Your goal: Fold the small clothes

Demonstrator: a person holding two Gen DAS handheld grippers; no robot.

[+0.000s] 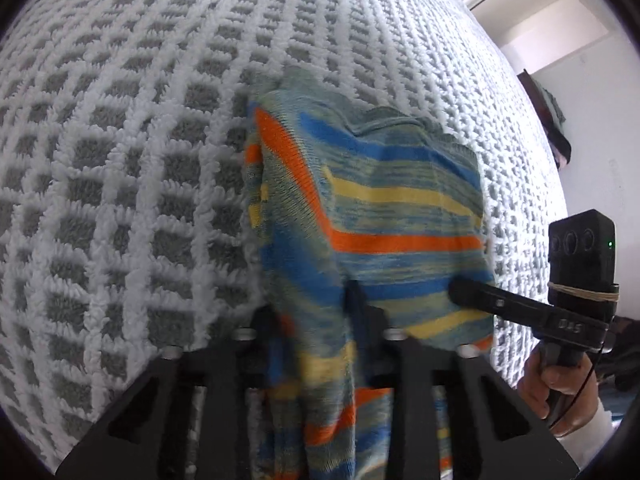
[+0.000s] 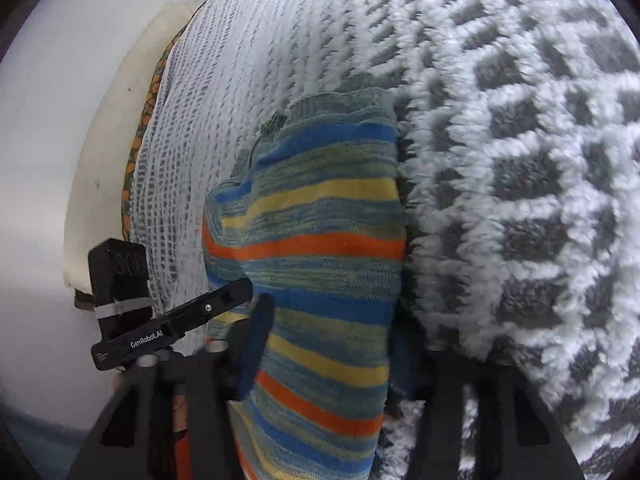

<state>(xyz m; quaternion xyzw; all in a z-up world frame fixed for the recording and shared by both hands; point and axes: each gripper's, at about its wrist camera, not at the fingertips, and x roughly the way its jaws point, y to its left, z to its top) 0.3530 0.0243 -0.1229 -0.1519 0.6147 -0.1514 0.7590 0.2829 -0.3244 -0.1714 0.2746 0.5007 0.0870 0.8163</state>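
Nearest the left wrist camera, one left gripper (image 1: 316, 320) is being shown with its jaws drawn in tight on a bunched fold of one striped knit garment (image 1: 384, 208); blue, yellow and orange bands are counted on it. Cloth is being draped over and between the two black fingers (image 1: 360, 312), so part of the grip is hidden. From the right of that view, one right gripper (image 1: 460, 294) is being held in one hand (image 1: 560, 392), its tip touching the garment's right edge.

Nearest the right wrist camera, the same striped knit garment (image 2: 320, 240) is being clasped by the right gripper (image 2: 332, 360), the jaws narrowed onto the fabric; the right finger is largely hidden by cloth. The left gripper (image 2: 244, 292) is being pressed against the garment's lower left edge.

Beneath and beyond, one grey-and-white waffle-textured blanket (image 1: 140, 160) is being used as the surface. Farthest off, one white wall (image 1: 580, 32) is being glimpsed.
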